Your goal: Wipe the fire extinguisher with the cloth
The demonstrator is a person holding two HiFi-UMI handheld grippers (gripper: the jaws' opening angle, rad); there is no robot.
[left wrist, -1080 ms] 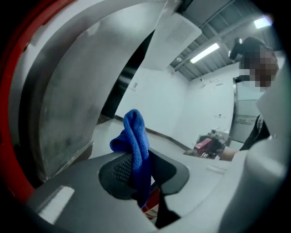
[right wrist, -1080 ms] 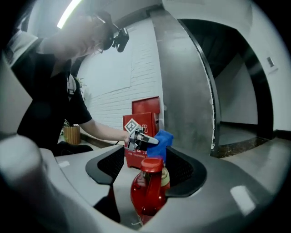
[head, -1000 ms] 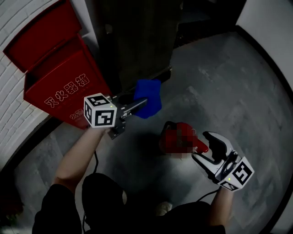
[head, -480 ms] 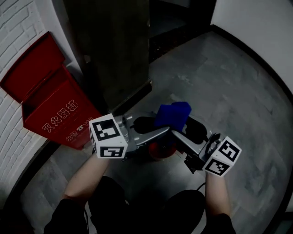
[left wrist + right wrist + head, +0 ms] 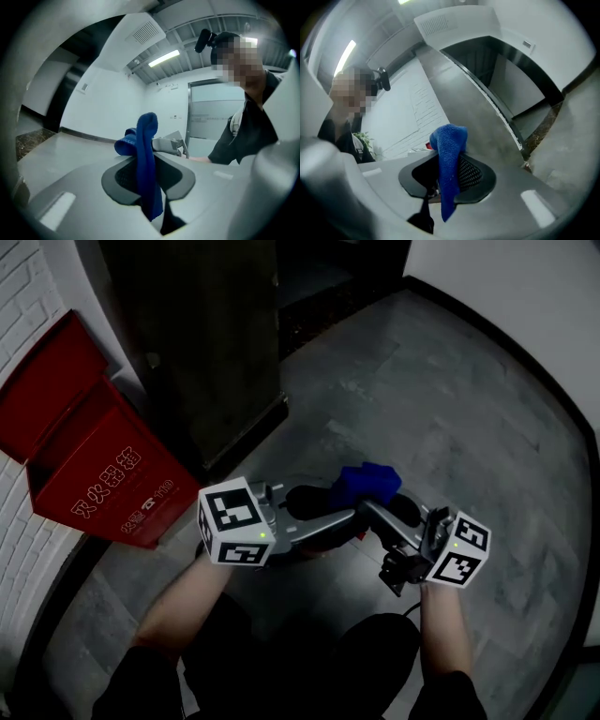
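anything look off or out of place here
Only the blue cloth: both grippers pinch it at once, the left gripper and the right gripper, whose jaws have just closed on it. Nothing looks spilled or damaged.

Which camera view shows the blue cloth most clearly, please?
The right gripper view: the blue cloth fills its centre, weave visible, pinched in the right hand-held gripper, whose jaws have just closed on it. The left gripper view shows it close too, less textured. The head view shows only a small bunch.
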